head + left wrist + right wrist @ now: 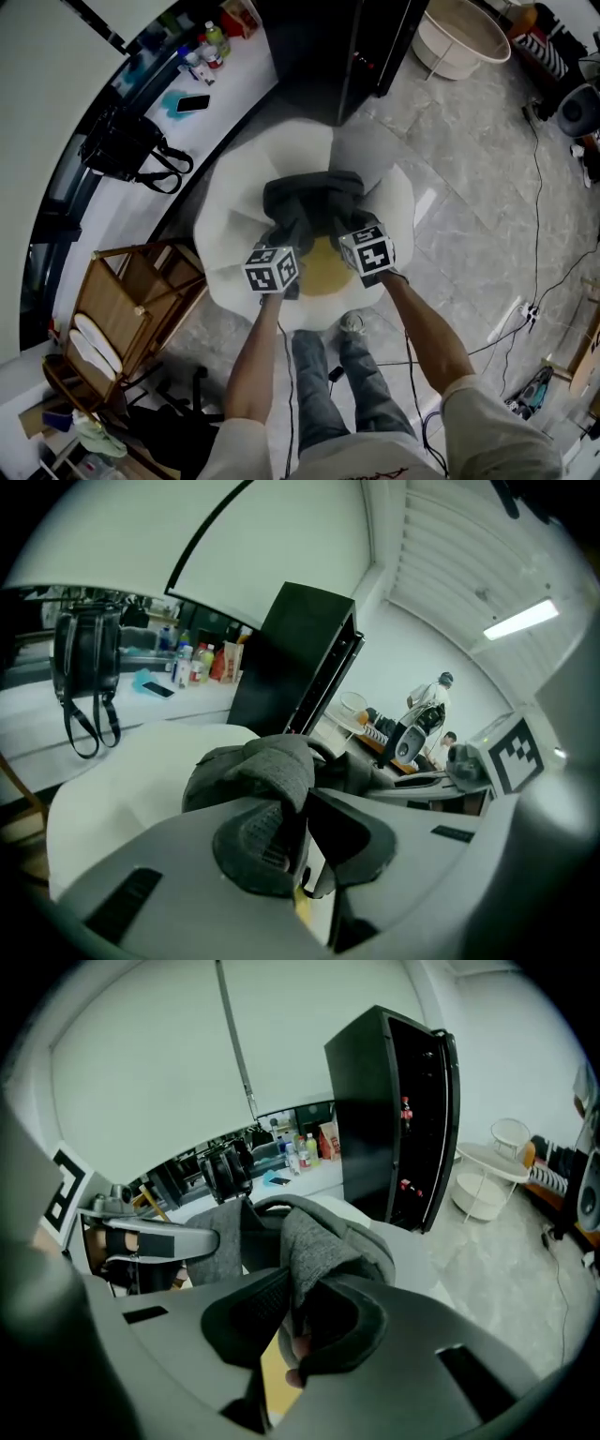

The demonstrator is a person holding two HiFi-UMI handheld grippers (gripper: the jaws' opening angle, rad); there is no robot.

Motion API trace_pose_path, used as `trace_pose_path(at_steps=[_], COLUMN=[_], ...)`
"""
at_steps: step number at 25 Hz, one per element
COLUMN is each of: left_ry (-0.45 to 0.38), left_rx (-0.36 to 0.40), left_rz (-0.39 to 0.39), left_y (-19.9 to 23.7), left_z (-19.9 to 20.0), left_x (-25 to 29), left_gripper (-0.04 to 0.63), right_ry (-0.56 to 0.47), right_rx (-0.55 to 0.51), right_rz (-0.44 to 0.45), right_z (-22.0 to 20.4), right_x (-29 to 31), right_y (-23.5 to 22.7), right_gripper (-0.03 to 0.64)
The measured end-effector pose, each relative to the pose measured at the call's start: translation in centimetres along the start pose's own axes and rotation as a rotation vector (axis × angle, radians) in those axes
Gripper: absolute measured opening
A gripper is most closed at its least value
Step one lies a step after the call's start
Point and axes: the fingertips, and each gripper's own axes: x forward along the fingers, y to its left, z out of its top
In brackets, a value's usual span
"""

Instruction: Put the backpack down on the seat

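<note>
A dark grey backpack (309,199) rests on a white flower-shaped seat (232,220) with a yellow centre (324,267). My left gripper (285,242) is shut on the backpack's left shoulder strap (270,769). In the left gripper view the padded grey strap is pinched between the jaws of the left gripper (295,832). My right gripper (337,228) is shut on the other strap (314,1241), and the right gripper view shows that strap folded into the right gripper (295,1318). Both grippers sit side by side at the near edge of the backpack, above the yellow centre.
A black handbag (127,150), a phone (192,103) and bottles (211,42) sit on the white counter at the far left. A tall black cabinet (375,42) stands behind the seat. A wooden rack (122,309) is at the near left. Cables (539,187) cross the floor on the right.
</note>
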Motion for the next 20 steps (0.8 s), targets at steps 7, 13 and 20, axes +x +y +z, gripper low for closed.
trace_pose_path(at_steps=[7, 13, 20], left_ry=[0.015, 0.027, 0.033], left_rx=[0.0, 0.014, 0.0], left_rz=[0.038, 0.103, 0.136], left_y=[0.5, 1.6, 2.2], left_z=[-1.3, -3.4, -4.9], left_x=[-0.7, -2.5, -4.3], left_gripper=[0.067, 0.183, 0.181], right_ry=[0.033, 0.016, -0.006], right_rx=[0.021, 0.064, 0.075], right_rz=[-0.014, -0.075, -0.092], right_z=[-1.5, -2.1, -3.0], right_x=[-0.1, -1.7, -3.7], right_y=[-0.2, -2.1, -2.2], right_gripper=[0.068, 0.196, 0.199])
